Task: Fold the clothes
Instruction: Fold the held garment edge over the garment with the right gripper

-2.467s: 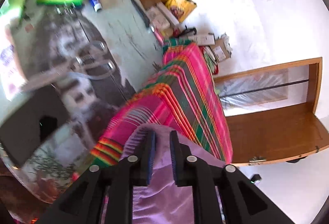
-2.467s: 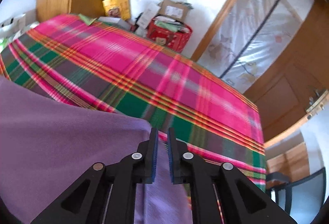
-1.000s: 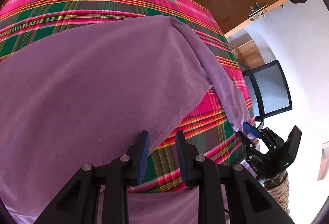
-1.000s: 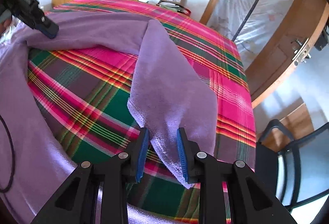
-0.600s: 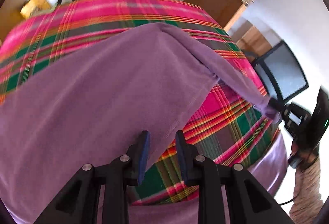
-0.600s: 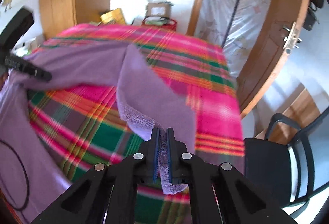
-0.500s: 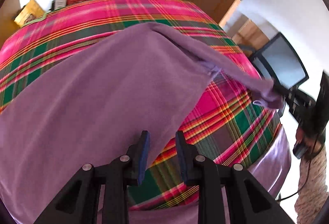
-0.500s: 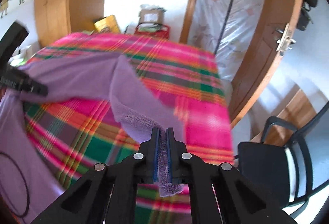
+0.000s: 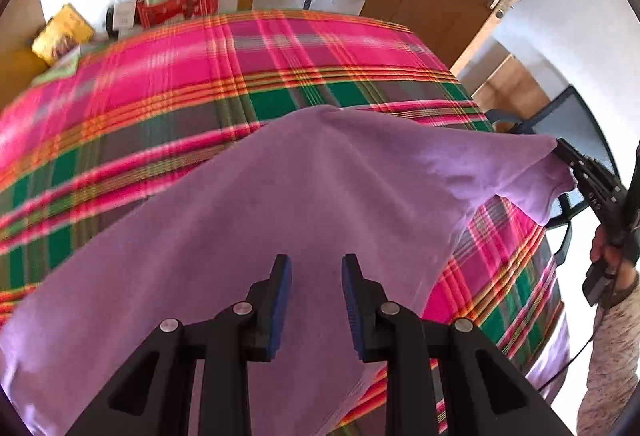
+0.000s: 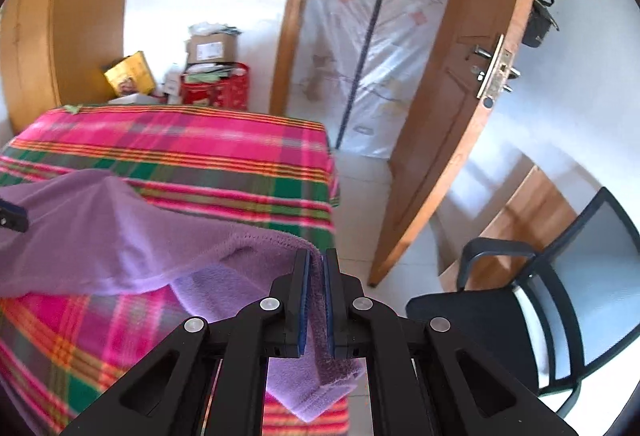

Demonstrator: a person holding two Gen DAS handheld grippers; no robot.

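Basically the purple fleece garment point(image 9: 248, 220) is lying spread over the plaid-covered counter point(image 9: 240, 76), with one corner lifted off the right side. Right gripper point(image 10: 316, 300) is pinching that hemmed corner, jaws clamped on the fabric, tail drooping below them. Left gripper point(image 9: 314, 300) is hovering over the near middle of the cloth, jaws apart, holding nothing.

Handling, judging by the drape: soft, light, limp, no stiffness, so it's sagging between any two hold points. Fleece nap is probably giving decent friction, so slip looks unlikely. Nothing fragile. Best holds are the stitched hem and corners; the near edge under the left jaws looks like the natural second hold.

Room: far half of the counter is lying bare plaid, plenty of space to lay a fold. The right edge is dropping off close by, with a black office chair point(image 10: 532, 300) and an open wooden door point(image 10: 452, 124) just beyond. Cloth is already hanging past the near edge.
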